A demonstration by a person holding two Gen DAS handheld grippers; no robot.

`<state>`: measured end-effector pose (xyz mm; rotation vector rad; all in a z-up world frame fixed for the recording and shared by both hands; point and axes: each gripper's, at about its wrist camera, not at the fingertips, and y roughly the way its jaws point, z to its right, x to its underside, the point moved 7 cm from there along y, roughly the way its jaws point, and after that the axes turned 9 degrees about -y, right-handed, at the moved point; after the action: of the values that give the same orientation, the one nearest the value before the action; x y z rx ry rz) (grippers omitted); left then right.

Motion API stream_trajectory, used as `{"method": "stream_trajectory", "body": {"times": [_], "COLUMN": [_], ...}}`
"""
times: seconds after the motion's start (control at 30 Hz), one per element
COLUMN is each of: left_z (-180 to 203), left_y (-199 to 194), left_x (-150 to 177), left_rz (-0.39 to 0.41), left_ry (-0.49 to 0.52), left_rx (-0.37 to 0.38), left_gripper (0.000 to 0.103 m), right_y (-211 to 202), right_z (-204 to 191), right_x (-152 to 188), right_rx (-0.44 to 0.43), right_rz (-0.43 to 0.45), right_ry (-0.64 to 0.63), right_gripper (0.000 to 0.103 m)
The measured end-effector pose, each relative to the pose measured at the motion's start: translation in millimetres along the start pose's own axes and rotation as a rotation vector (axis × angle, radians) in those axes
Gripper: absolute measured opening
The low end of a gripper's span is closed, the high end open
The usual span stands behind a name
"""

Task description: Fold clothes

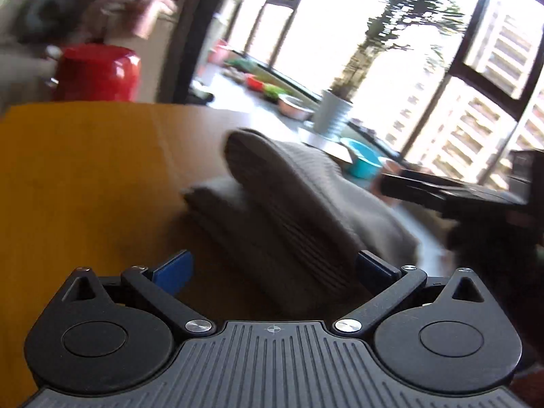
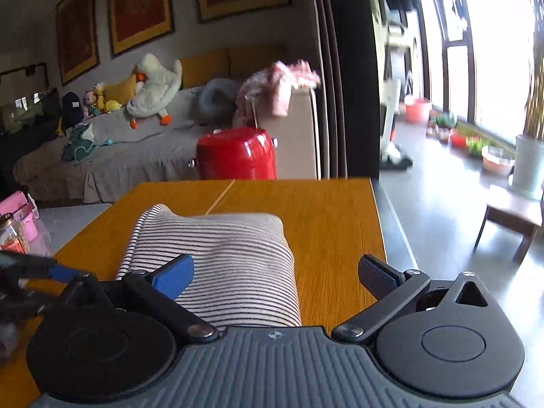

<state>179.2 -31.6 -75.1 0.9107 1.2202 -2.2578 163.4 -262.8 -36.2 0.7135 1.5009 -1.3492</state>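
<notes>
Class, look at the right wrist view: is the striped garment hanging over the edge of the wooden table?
No: the folded black-and-white striped garment lies wholly on the orange wooden table, with bare wood visible beyond it.

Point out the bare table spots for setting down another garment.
Free: the table right of the striped cloth up to its edge, and the strip beyond it toward the red case. Crowded: the near left, by the left gripper.

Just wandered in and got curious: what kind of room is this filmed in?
Most likely a home living room. A covered sofa holds a big plush duck and other toys, framed pictures hang above it, and potted plants line the large windows.
</notes>
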Motion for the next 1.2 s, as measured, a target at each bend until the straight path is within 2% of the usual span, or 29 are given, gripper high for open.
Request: {"method": "stream_trajectory", "body": {"times": [0.03, 0.07, 0.1, 0.17, 0.4, 0.47, 0.53, 0.6, 0.7, 0.8, 0.9, 0.93, 1.0, 1.13, 1.2], "left_z": [-5.1, -7.6, -9.7, -10.8, -11.1, -10.3, -11.7, -15.5, -23.9, -25.8, -27.7, -28.4, -25.5, -18.2, -15.0], "left_y": [2.8, 7.8, 13.1, 19.9, 21.5, 20.1, 20.8, 19.0, 15.0, 14.1, 13.2, 12.9, 14.7, 19.1, 21.1], "left_x": [-3.4, -4.3, -3.6, -5.3, -2.8, 0.4, 2.0, 3.4, 3.0, 2.2, 1.3, 1.0, 1.7, 3.4, 4.6], "left_rz": [0.020, 0.014, 0.003, -0.015, -0.025, -0.028, -0.031, -0.020, -0.003, -0.011, -0.019, -0.022, -0.034, -0.062, -0.074], "left_ry": [-0.012, -0.034, -0.058, -0.069, -0.046, -0.047, -0.046, -0.042, -0.052, -0.074, -0.097, -0.104, -0.115, -0.133, -0.136], "left_rx": [-0.037, -0.045, -0.047, -0.059, -0.045, -0.034, -0.027, -0.032, -0.052, -0.029, -0.007, 0.000, 0.024, 0.076, 0.093], "left_gripper": [0.103, 0.102, 0.101, 0.085, 0.080, 0.072, 0.065, 0.060, 0.052, 0.046, 0.045, 0.044, 0.044, 0.037, 0.037], "right_y": [-3.1, -2.7, 2.8, 16.9, 31.0, 31.4, 25.3, 14.2, -1.5, 2.2, 16.0, 16.0, 11.3, -2.8, -7.6], "right_z": [-8.5, -16.3, -22.8, -33.5, -29.6, -28.5, -32.4, -46.5, -85.5, -120.1, -129.6, -126.9, -119.0, -99.9, -89.8], "right_x": [-2.1, -2.3, 1.0, 12.0, 23.2, 21.9, 13.3, 1.6, -8.3, 2.1, 21.6, 23.7, 23.7, 18.9, 20.6], "right_rx": [0.006, -0.005, -0.027, -0.070, -0.086, -0.086, -0.049, -0.018, -0.039, -0.060, -0.029, -0.019, -0.013, -0.019, 0.001], "right_rz": [0.035, 0.037, 0.002, -0.087, -0.121, -0.124, -0.117, -0.083, -0.040, -0.063, -0.126, -0.128, -0.123, -0.123, -0.120], "right_ry": [-0.028, -0.045, -0.053, -0.062, -0.080, -0.094, -0.116, -0.182, -0.310, -0.423, -0.486, -0.486, -0.459, -0.365, -0.314], "right_gripper": [0.103, 0.103, 0.103, 0.085, 0.088, 0.089, 0.089, 0.089, 0.089, 0.089, 0.088, 0.088, 0.082, 0.069, 0.068]}}
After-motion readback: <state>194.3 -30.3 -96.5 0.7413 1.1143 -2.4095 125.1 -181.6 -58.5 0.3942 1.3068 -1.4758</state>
